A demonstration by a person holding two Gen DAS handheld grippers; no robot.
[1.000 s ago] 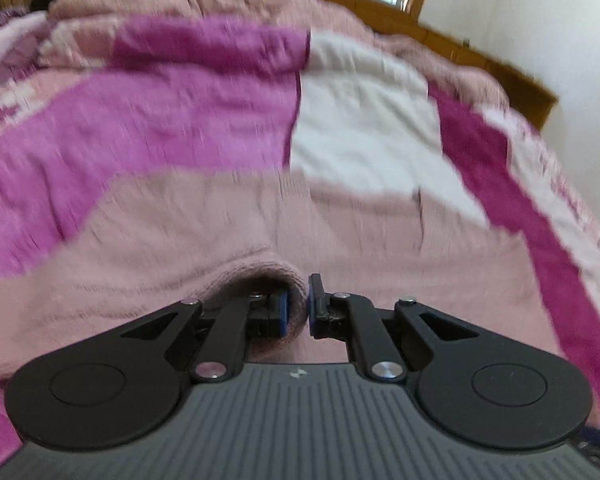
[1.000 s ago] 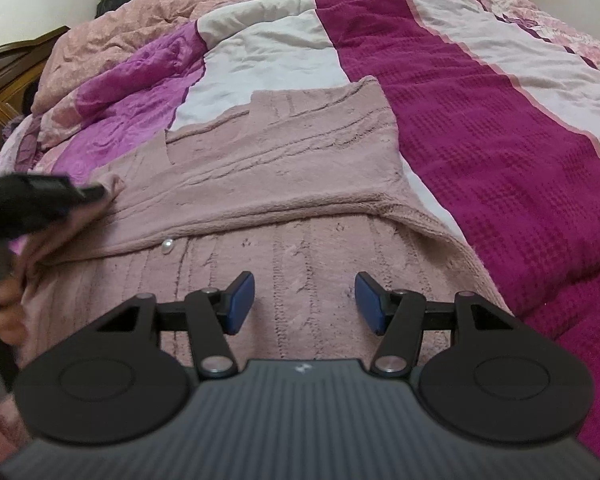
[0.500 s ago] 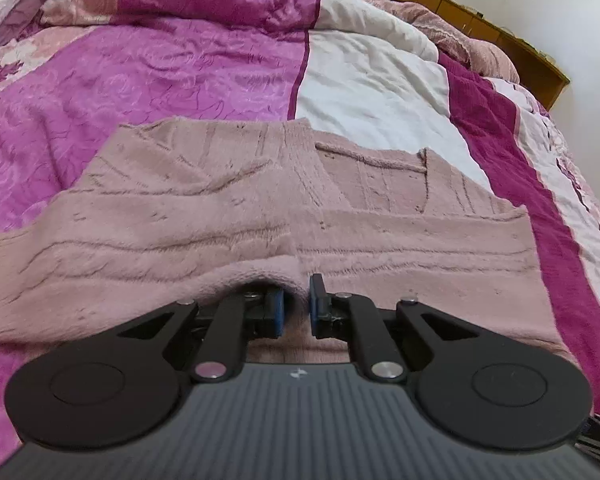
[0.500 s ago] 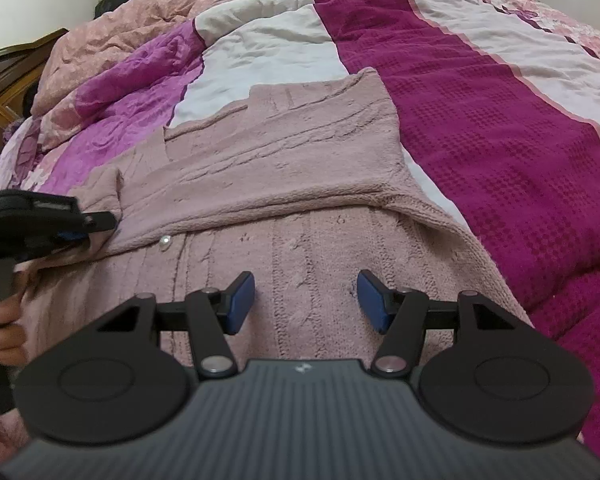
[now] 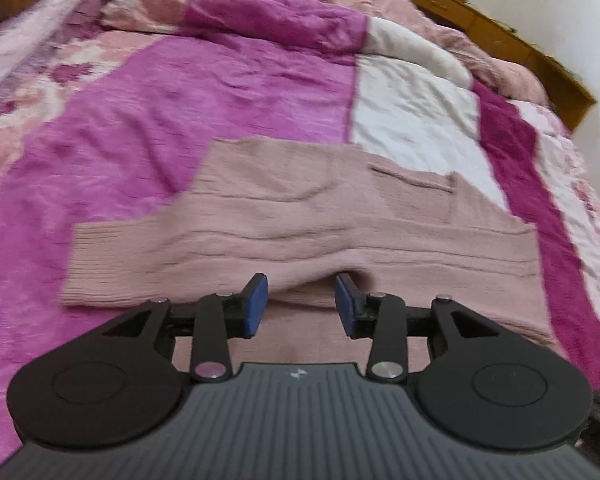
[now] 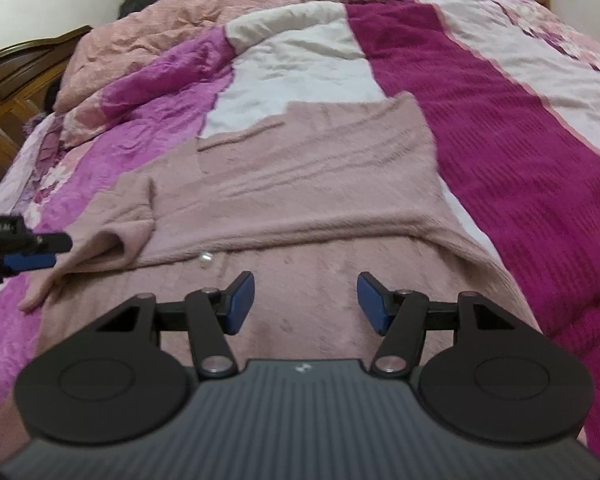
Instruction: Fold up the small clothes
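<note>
A dusty-pink knitted sweater (image 5: 300, 220) lies flat on the bed, one sleeve folded across its body. In the right wrist view that sleeve (image 6: 300, 216) runs sideways and its cuff (image 6: 112, 240) curls up at the left. My left gripper (image 5: 301, 284) hovers at the near fold edge with its jaws opening and the pads apart, pressing nothing. From the right wrist view the left gripper (image 6: 52, 251) sits just left of the cuff, clear of it. My right gripper (image 6: 305, 282) stands open above the sweater's lower body, holding nothing. A small pearly button (image 6: 205, 257) shows near the sleeve's edge.
The bedspread (image 5: 180, 100) has magenta, white and dark pink panels with a floral border. A crumpled pink quilt (image 6: 180, 32) is piled at the head end. A wooden bed frame (image 5: 520, 52) runs along the far side under a window, and a dark headboard (image 6: 16, 68) is at left.
The left gripper, shut on the sleeve's edge before, has opened and let it go, then drawn back and up. The sleeve now rests across the sweater. The right gripper stayed put.
</note>
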